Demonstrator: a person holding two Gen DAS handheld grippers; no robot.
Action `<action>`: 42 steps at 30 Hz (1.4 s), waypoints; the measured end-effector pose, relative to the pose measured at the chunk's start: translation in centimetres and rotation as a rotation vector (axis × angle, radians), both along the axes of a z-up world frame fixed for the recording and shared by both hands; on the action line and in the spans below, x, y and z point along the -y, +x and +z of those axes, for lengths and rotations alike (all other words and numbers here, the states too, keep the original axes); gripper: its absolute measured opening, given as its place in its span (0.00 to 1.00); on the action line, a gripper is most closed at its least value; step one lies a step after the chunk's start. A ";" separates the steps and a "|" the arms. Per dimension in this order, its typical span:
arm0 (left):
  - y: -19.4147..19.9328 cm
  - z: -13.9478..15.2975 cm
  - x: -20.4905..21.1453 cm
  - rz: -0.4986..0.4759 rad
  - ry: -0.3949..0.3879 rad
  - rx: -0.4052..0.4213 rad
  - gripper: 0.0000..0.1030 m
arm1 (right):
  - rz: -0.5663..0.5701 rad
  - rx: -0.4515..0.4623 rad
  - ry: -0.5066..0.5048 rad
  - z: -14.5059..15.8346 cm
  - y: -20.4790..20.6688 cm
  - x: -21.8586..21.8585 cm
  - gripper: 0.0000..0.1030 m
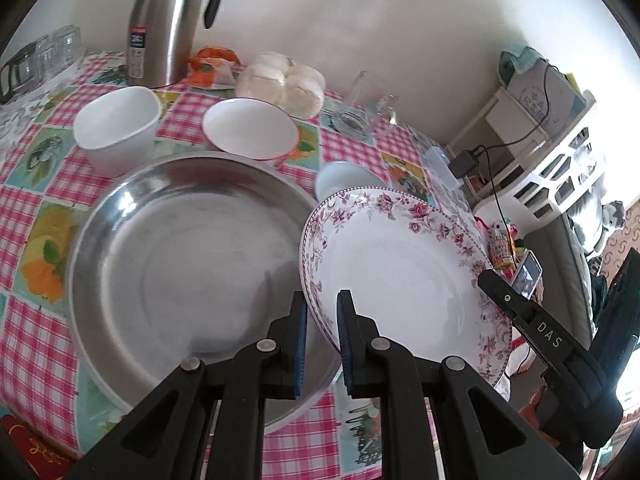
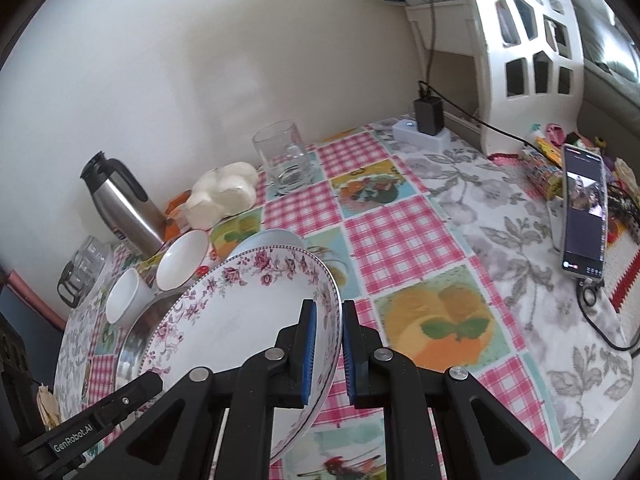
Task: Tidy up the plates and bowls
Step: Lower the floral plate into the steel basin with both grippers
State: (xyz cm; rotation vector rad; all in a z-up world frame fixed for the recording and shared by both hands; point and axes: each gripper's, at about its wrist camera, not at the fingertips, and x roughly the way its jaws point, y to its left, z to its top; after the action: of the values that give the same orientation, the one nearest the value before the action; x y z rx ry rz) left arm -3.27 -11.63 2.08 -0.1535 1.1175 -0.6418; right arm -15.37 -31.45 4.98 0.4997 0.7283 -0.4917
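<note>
The floral-rimmed plate (image 1: 400, 272) is off the checked tablecloth (image 1: 36, 344), tilted, and carried by both grippers at once. The left gripper (image 1: 322, 344) pinches its near-left rim between blue pads, and the right gripper (image 2: 329, 354) pinches the opposite rim in the same way; each pair of fingers is pressed onto the thin edge.

Just beside the plate on its left lies 1 large steel pan (image 1: 192, 264), its rim passing under the plate's edge in the left wrist view. Behind the pan stand 2 white bowls: a plain one (image 1: 118, 128) and a red-rimmed one (image 1: 250, 128), near each other but apart. 1 more pale bowl (image 1: 344, 178) sits right behind the plate, mostly hidden by it.

Along the wall stand 1 steel thermos jug (image 1: 168, 24), 1 bag of white buns (image 1: 282, 84) and 1 clear glass tumbler (image 2: 286, 160), with more glassware (image 1: 48, 56) at the far left corner, too blurred to count. On the right side of the table, 1 phone (image 2: 584, 212) leans upright with its screen lit, and 1 black charger (image 2: 429, 115) sits plugged into a white power block near the wall.
</note>
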 end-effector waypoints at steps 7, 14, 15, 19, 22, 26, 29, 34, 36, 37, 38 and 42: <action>1.2 -0.3 -2.2 0.049 0.009 -0.023 0.15 | 0.049 -0.021 -0.012 -0.3 2.0 -2.1 0.13; 2.5 -0.7 -4.1 0.087 0.017 -0.049 0.15 | 0.084 -0.055 -0.008 -1.1 3.8 -3.9 0.13; 2.7 -0.7 -4.4 0.092 0.018 -0.052 0.15 | 0.090 -0.060 -0.007 -1.3 4.1 -4.1 0.13; 3.4 -0.9 -5.4 0.112 0.029 -0.059 0.15 | 0.110 -0.077 -0.004 -1.8 5.0 -5.0 0.13; 3.9 -1.2 -6.1 0.126 0.030 -0.074 0.14 | 0.124 -0.086 0.001 -2.2 5.6 -5.7 0.13; 4.4 -1.4 -6.9 0.136 0.036 -0.089 0.14 | 0.136 -0.100 0.008 -2.7 6.5 -6.4 0.13; 4.9 -1.6 -7.4 0.147 0.036 -0.099 0.14 | 0.143 -0.109 0.013 -3.0 7.0 -6.8 0.13; 5.4 -1.8 -8.4 0.165 0.040 -0.111 0.14 | 0.158 -0.121 0.018 -3.5 7.8 -7.6 0.13; 5.5 -1.9 -8.6 0.171 0.042 -0.114 0.14 | 0.163 -0.127 0.019 -3.7 8.1 -7.9 0.13; 5.6 -2.0 -8.8 0.173 0.042 -0.116 0.14 | 0.165 -0.128 0.021 -3.9 8.3 -8.0 0.13; 5.7 -2.0 -8.9 0.174 0.043 -0.117 0.14 | 0.166 -0.129 0.022 -3.9 8.4 -8.1 0.13; 6.0 -2.2 -9.1 0.177 0.050 -0.125 0.14 | 0.167 -0.136 0.030 -4.3 8.8 -8.3 0.13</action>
State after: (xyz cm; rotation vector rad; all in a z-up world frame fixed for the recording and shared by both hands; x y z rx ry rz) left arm 2.73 -2.51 -0.17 -0.2495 1.2239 -0.4503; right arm -6.58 -23.19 0.68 0.4322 0.9008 -0.3606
